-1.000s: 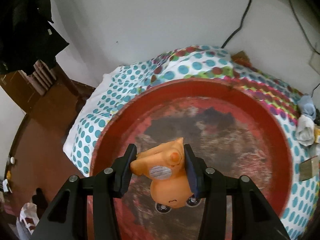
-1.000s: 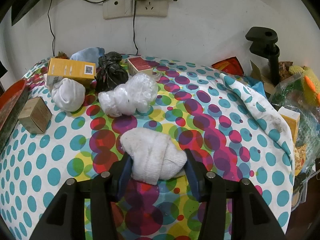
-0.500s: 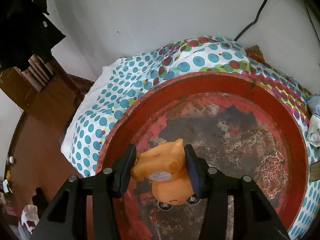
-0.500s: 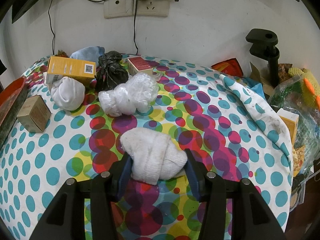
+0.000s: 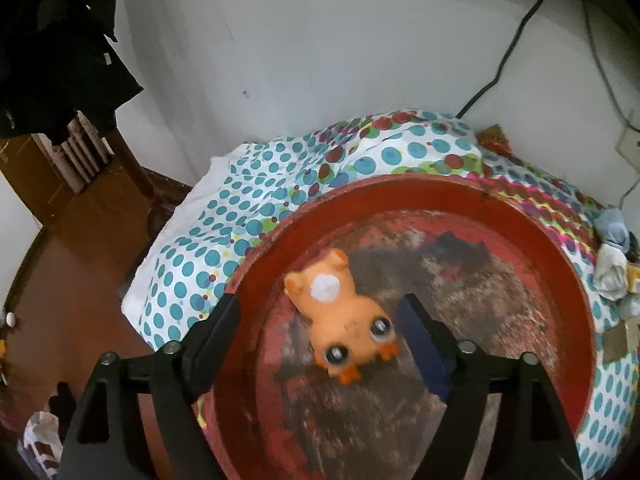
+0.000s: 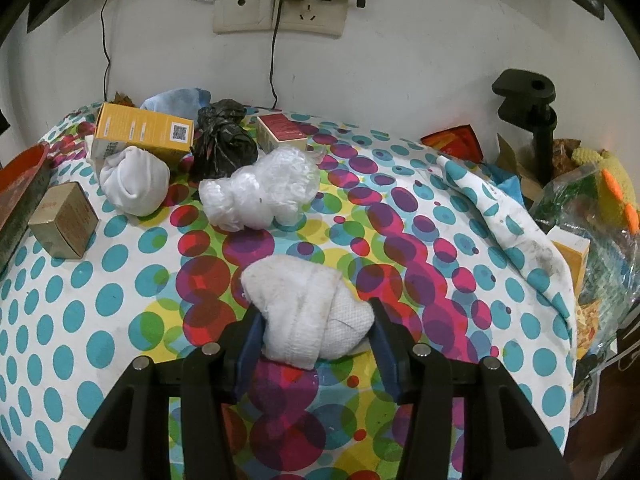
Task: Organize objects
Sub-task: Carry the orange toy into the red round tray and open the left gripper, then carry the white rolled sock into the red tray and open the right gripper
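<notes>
Left wrist view: left gripper [image 5: 320,312] low in frame, jaws just swung wide, clear of the orange toy [image 5: 344,316] between them. Toy lying at lower centre inside the red tray [image 5: 400,196], on the dotted cloth [image 5: 224,232].

Right wrist view: right gripper [image 6: 316,332] at bottom centre, clamped narrow on a white bundle [image 6: 304,312] resting on that cloth.

Toy [image 5: 340,312] lies in tray [image 5: 560,264], left of tray centre. Tray sits on cloth [image 5: 224,240]. Rolled sock [image 5: 610,270] right of tray. Small box [image 6: 64,220] just beside tray rim, on cloth.
</notes>
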`<state>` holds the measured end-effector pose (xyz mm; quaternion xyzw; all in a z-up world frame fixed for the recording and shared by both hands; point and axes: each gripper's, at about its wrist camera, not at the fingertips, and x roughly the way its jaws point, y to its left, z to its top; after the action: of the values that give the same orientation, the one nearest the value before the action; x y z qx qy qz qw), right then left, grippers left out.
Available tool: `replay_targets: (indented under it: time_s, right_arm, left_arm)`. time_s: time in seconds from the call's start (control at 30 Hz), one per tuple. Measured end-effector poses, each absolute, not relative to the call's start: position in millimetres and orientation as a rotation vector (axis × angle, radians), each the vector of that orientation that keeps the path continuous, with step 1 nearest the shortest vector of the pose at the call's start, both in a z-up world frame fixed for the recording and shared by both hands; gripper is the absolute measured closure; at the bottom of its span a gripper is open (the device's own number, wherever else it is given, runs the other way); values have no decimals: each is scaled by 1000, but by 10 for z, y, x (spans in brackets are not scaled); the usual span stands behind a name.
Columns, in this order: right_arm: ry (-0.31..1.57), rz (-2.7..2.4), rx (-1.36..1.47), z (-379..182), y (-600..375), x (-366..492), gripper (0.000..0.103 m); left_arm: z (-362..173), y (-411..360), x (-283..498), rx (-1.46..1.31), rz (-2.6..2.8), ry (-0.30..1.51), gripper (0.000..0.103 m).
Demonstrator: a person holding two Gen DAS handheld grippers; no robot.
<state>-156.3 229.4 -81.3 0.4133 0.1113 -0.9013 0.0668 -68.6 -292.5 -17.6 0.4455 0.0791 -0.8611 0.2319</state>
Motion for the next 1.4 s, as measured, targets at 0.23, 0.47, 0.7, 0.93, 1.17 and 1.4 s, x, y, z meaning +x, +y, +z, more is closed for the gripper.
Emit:
replay_targets:
  time_s: [0.23, 0.47, 0.7, 0.93, 1.17, 1.4]
  right_arm:
    - [349, -2749, 1269, -780, 2212, -1515, 57]
    - [274, -2750, 1220, -541, 1984, -1283, 58]
    - [282, -2663, 1081, -128, 1345, -1033, 58]
    - [304, -2510, 1010, 3, 442, -898, 58]
    - [377, -2371, 1002, -109, -430, -851, 58]
    - [400, -2270, 1041, -287, -1035, -928, 58]
  left_arm:
    - [-96, -2799, -189, 1139, -2401, 224, 4]
    - [-152, -2888, 203, 1057, -2387, 318, 3]
    - [-201, -2980, 418, 993, -2345, 247, 3]
    - [-191, -2999, 464, 981, -2345, 169, 2]
    - [-198, -3059, 467, 974, -2335, 151, 1]
    - [-198, -3172, 494, 971, -2320, 196, 1]
